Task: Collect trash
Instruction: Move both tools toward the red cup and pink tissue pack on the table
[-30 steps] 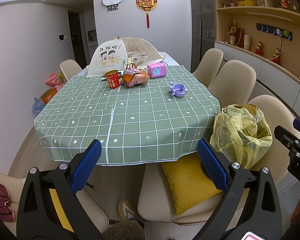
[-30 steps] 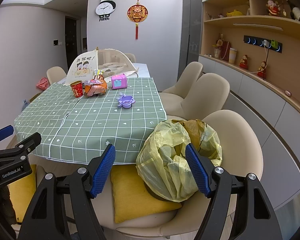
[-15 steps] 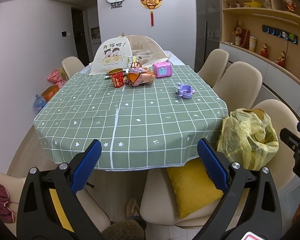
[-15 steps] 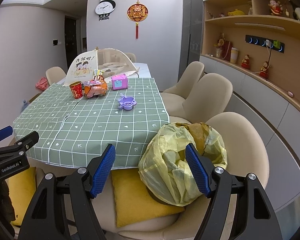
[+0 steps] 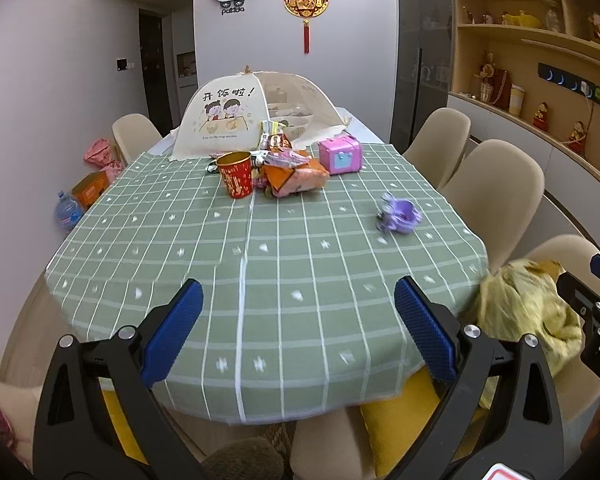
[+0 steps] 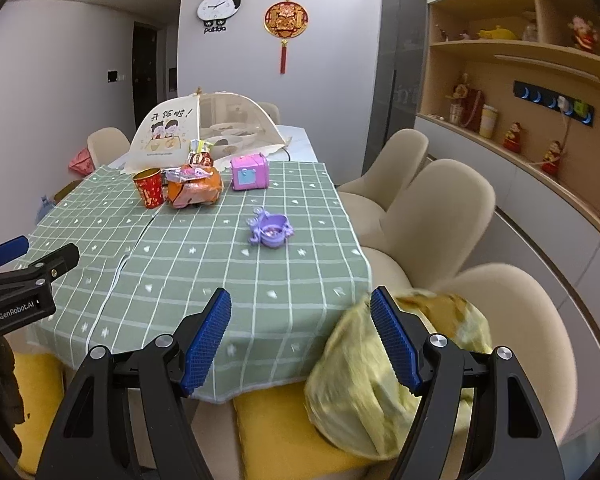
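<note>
1. Approach step: left hand-held gripper [image 5: 298,326] and right hand-held gripper [image 6: 300,338], both wide and empty, hover at the desk's [image 5: 284,264] near edge.
2. Trash pile [image 5: 290,172] and red paper cup [image 5: 235,174] sit toward the far edge; yellow trash bag [image 6: 396,376] rests on a chair off the near right corner.
3. Next move likely calls for reaching across to the pile.

The left tongs [image 5: 298,326] are spread wide, their blue-padded fingers [image 5: 172,334] well apart with nothing between them, held level and pointing toward the far side. The right tongs [image 6: 300,340] are likewise spread wide and empty, blue pads [image 6: 396,344] facing each other. Each pair shows at the edge of the other's view, side by side and apart.
</note>
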`<state>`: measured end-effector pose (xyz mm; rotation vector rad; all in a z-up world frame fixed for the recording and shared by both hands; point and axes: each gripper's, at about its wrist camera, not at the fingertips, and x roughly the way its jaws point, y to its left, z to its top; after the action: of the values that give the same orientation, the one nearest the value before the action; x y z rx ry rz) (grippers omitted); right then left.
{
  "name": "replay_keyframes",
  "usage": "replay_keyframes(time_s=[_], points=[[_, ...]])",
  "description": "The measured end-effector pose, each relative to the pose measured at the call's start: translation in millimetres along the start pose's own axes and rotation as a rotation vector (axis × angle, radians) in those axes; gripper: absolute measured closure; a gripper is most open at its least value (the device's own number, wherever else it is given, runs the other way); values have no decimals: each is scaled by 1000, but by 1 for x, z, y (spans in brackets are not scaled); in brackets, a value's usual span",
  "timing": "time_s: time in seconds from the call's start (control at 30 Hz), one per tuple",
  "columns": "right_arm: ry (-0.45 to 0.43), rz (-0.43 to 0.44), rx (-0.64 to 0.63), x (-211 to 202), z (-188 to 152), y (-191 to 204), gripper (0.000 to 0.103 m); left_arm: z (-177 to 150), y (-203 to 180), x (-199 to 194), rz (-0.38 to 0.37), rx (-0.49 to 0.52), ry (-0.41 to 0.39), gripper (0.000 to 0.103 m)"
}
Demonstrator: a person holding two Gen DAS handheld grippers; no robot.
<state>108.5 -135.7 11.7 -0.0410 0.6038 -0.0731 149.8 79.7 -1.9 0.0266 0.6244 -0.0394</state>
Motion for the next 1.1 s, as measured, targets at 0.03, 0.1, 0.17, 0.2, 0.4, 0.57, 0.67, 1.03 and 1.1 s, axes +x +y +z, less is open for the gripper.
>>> replay_keyframes(time_s=[0.03, 0.1, 0.17, 0.2, 0.4, 0.57, 0.67, 1.03, 1.1], points=[[0, 0, -8, 11, 8, 6, 34, 5, 5, 8, 0, -1, 1, 11], [4, -5, -22, 33, 23, 19, 34, 18, 16, 29, -4, -1, 6, 11], [7, -1, -32, 49, 34, 28, 34, 32, 29, 52, -11, 1, 14, 11], [8, 3, -38, 59, 39, 34, 34, 36, 32, 58, -14, 1, 16, 11], [20, 11, -100, 121, 80, 78, 34, 68, 67, 119, -27, -7, 44, 11], [29, 14, -98, 162, 111, 104, 34, 96, 102, 177, -140, -37, 112, 11], [38, 15, -80, 184, 126, 114, 34, 112, 122, 206, -188, -38, 124, 11], [107, 50, -46, 262, 154, 136, 34, 161, 176, 306, -253, -41, 185, 11], [104, 56, -65, 268, 153, 140, 34, 163, 179, 321, -279, -57, 202, 15]])
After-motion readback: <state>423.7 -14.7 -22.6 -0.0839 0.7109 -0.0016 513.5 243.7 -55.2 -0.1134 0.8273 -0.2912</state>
